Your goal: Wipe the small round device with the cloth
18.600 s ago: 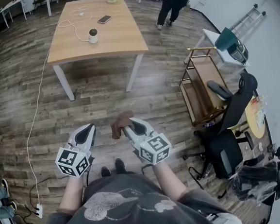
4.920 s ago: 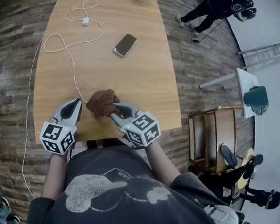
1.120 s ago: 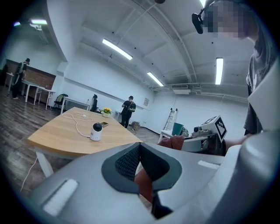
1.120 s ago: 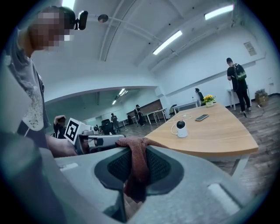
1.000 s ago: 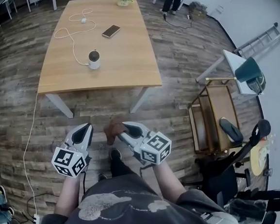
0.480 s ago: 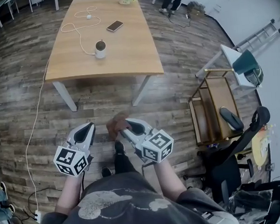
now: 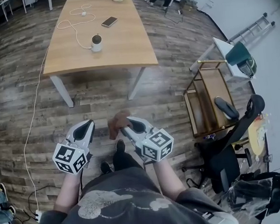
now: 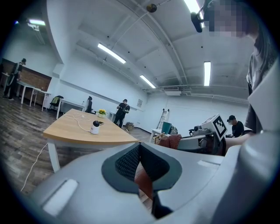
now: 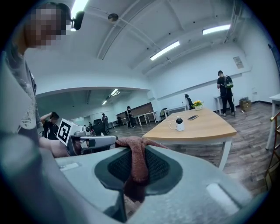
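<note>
Brown cloth (image 7: 117, 123) still pinched in right tool (image 7: 127, 130); table (image 7: 119, 42) seemingly farther.

Open floor ahead of us, clutter on our right

Between us and the table (image 7: 125, 54) we see only bare wood floor (image 7: 95, 96), free to cross. The table's near edge and right half are open. The small round device (image 7: 96, 42) stands left of middle, a cable (image 7: 74, 27) loops behind it and trails down the left side, and a phone (image 7: 109, 21) lies beyond. On our right, a cart (image 7: 202, 103) and an office chair (image 7: 224, 157) narrow the way.
</note>
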The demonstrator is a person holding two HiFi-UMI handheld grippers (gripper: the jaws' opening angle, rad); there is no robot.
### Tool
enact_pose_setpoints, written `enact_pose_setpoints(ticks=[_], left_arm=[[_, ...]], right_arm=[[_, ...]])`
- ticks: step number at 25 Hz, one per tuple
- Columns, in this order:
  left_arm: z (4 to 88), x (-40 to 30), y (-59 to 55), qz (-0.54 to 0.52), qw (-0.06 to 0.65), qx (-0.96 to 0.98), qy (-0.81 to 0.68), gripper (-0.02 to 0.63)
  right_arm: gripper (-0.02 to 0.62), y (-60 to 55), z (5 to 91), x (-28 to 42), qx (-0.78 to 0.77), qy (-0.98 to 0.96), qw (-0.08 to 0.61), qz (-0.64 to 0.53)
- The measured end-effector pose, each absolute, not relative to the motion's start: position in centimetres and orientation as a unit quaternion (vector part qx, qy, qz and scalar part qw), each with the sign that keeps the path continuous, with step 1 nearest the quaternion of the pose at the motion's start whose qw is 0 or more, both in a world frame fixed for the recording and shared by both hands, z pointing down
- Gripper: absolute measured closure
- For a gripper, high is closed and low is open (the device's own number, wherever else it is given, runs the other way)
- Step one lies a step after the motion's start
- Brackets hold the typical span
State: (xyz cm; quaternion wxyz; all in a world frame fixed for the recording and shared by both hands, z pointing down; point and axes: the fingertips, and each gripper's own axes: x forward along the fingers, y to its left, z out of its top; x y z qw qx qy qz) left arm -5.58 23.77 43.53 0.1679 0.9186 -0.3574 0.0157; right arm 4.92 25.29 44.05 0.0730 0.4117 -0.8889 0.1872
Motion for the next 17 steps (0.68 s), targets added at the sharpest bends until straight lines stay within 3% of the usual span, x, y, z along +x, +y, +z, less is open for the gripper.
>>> enact_pose_setpoints(ticks=[17], left_arm=[[43.2,-2.5,27.6,0.017,0.162,0.909,-0.384,0.589]], right_arm=[[0.546,29.0,44.2,8.5,0.386,-0.9,0.089,0.184]])
